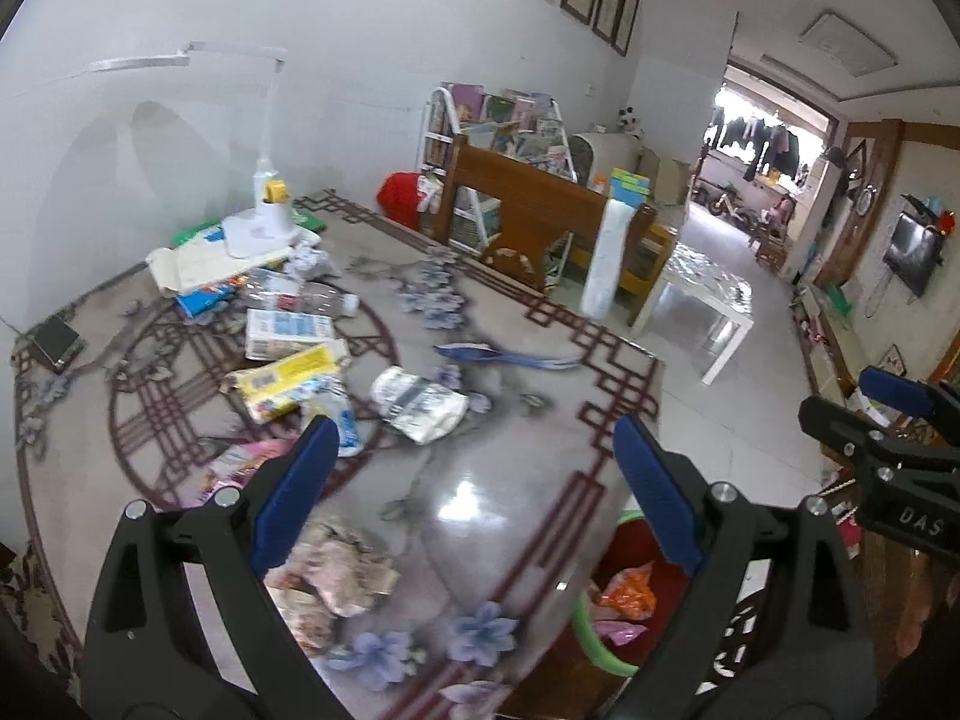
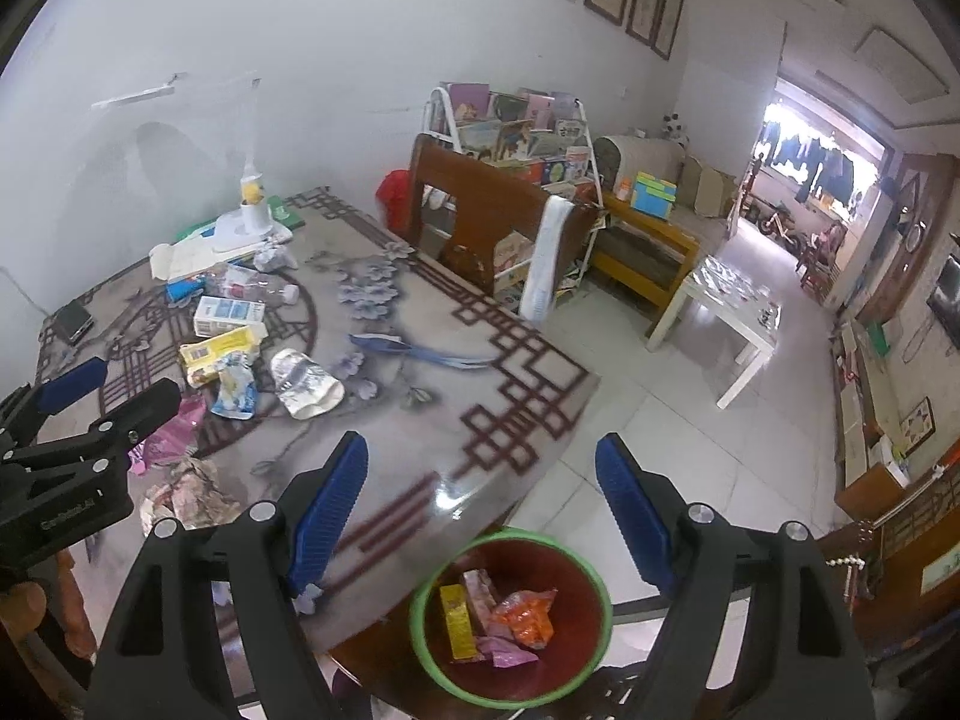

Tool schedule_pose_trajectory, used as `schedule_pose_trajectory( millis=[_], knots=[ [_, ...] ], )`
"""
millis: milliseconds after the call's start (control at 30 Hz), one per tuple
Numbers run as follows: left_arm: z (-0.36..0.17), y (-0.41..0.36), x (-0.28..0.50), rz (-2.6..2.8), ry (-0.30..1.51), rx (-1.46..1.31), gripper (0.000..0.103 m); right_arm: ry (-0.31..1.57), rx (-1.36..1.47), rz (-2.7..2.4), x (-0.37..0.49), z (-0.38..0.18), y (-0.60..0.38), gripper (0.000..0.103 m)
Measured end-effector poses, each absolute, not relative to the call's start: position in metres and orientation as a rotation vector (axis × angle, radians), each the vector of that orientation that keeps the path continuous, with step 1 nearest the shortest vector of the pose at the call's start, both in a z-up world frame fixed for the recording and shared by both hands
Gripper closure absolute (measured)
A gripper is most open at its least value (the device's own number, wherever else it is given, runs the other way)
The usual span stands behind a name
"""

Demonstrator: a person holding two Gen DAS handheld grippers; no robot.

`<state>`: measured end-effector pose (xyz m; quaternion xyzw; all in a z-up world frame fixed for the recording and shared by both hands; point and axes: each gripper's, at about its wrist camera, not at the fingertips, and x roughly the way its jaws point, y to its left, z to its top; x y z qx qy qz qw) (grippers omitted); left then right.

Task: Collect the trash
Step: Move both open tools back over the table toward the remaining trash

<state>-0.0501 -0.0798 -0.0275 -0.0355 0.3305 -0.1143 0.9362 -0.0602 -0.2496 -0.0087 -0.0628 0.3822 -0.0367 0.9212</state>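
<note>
A: Jaw state?

B: Left gripper [image 1: 474, 468] jaws wide apart, nothing between them. Right gripper [image 2: 480, 498] same: apart, empty. Neither one touches anything.

A: Where's the trash?

B: Some is already in the bin [image 2: 600, 588], which sits below and just ahead of the right jaws, off the worktop [image 1: 510, 408] edge. Yellow box, orange wrapper and pink scraps are inside. The rest is on the worktop, ahead and to the left of both jaws.

A: Nearest pick?

B: Crumpled paper wad [image 1: 336, 564], just under the left gripper's left jaw. The pink wrapper [image 1: 240, 462] is left of that jaw. The silver pouch [image 1: 420, 402] lies ahead between the left jaws, well apart from them.

A: Handling?

B: My read is that it's all light. The wad is soft and will crush, so close across its bulk, not on a loose corner. The pouch looks like slick, flattened foil; pinch a folded edge or the thicker end or it could slide out. The yellow carton [image 1: 288, 378] and white carton [image 1: 288, 330] further ahead are stiffer but dented, so grip across the narrow side. The clear bottle [image 1: 306, 300] behind them may roll; take it mid-body across its width.

A: Risks?

B: The items overlap, so one grab could drag its neighbours along. The glossy worktop gives little friction.
</note>
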Motion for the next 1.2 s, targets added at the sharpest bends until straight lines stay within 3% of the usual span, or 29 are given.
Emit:
schedule_pose_trajectory(
  millis=[100,800,1200],
  knots=[
    [-0.022,-0.069,-0.049,-0.205,0.657,-0.016,0.013,0.796,-0.121,-0.066,-0.053,-0.016,-0.237,0.022],
    [0.003,-0.002,-0.036,-0.120,0.569,0.050,0.013,0.912,-0.123,-0.047,-0.014,-0.057,-0.173,0.022],
    [-0.030,0.026,-0.004,-0.087,0.640,0.002,0.012,0.965,-0.126,0.002,0.019,-0.079,-0.150,0.022]
  ],
)
